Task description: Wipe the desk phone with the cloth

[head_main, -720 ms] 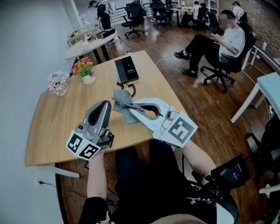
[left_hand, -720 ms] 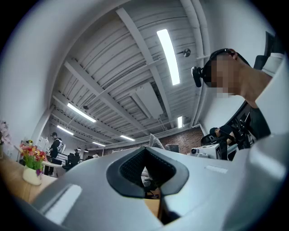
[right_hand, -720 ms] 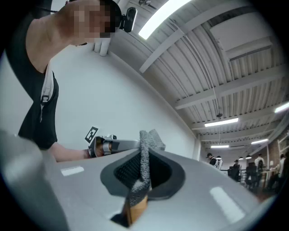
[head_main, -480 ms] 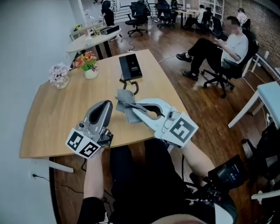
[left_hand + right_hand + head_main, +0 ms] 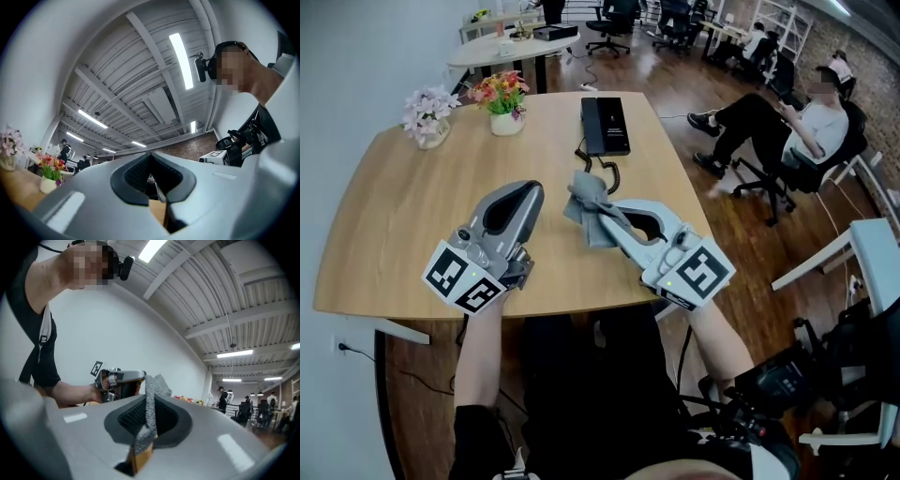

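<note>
Hardly shifted since earlier, the cloth stays clamped in the right gripper, just short of the desk phone at the table's far edge. Only the right gripper view shows fabric between its jaws. Left gripper: jaws together, empty. Flowers far left; seated person right.

readable text: none | left marker cube, lower left: black-and-white square patterns, no letters or digits | right marker cube, lower right: same | desk phone, upper middle: any print too small to read
</note>
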Tool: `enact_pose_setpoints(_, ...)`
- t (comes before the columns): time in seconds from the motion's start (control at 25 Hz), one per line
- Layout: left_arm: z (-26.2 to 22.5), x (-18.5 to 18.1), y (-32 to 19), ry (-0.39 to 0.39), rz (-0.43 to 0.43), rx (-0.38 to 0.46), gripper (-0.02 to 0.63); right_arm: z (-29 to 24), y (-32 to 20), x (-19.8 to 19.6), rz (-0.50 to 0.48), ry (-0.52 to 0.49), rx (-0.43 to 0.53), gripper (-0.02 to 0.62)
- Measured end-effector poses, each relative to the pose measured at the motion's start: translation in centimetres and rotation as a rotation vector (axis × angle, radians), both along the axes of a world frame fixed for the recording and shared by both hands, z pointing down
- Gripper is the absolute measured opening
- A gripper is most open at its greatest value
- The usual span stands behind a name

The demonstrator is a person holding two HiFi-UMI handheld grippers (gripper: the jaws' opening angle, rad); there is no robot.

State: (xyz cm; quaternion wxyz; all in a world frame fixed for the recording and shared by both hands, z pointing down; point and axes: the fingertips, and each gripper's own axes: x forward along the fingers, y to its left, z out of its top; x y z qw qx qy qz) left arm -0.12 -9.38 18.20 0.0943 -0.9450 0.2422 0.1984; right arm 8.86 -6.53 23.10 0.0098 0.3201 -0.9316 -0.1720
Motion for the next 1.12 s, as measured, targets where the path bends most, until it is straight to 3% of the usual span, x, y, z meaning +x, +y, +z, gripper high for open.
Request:
enact_pose_setpoints(0.12, -1.3, 1.9, -3.5, -0.075, 0.012, 0.050, 0.003, 0.3, -2.5, 0.7, 0.019, 0.010, 0.004, 0.020)
enact_pose_setpoints(0.24, -1.7, 3.6, -8.2, -0.112, 0.020, 0.038, 0.003, 0.0, -4.6, 2.0, 0.058, 0.013, 0.002, 0.020)
enact_pose_setpoints(0.48, 3.4, 7.1, -15.9, -0.248, -0.025, 0.004, 0.003, 0.7, -10.2, 5.7, 0.148, 0.060, -0.035, 0.020)
enact_pose_setpoints(0.68, 8.4, 7.2, -18.9, -0.256, -0.040, -0.106, 0.003, 1.9, -18.8, 8.3, 0.237, 0.173, -0.125, 0.020)
enact_pose_setpoints(0.8, 10.1, 7.2, -19.7, -0.300, -0.038, -0.114, 0.003, 3.0, -24.9, 8.5, 0.280, 0.246, -0.183, 0.020)
enact_pose_setpoints(0.96, 10.4, 6.7, -20.0, -0.270, -0.011, -0.152, 0.003, 5.1, -32.6, 8.2, 0.333, 0.310, -0.262, 0.020)
enact_pose_setpoints(1.12, 10.6, 6.9, -19.9, -0.263, 0.012, -0.176, 0.003, 5.3, -38.6, 6.9, 0.402, 0.368, -0.250, 0.020)
